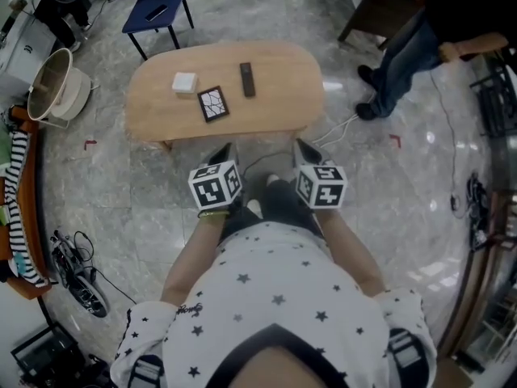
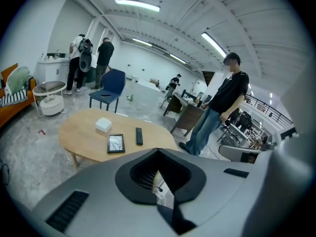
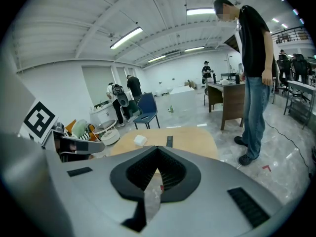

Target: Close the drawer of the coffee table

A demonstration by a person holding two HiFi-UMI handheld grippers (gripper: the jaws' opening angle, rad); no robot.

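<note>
Your left gripper (image 1: 227, 148) and right gripper (image 1: 301, 145) both have their jaws together on nothing, side by side just off the near edge of the table (image 1: 153, 115). Its drawer can't be made out beneath that edge. A white box (image 1: 185, 82), a tablet (image 1: 213, 103) and a remote (image 1: 247, 79) lie mid-table.

Matt pale wood coffee table (image 1: 275, 95), glossy marble floor (image 1: 388, 208)
</note>
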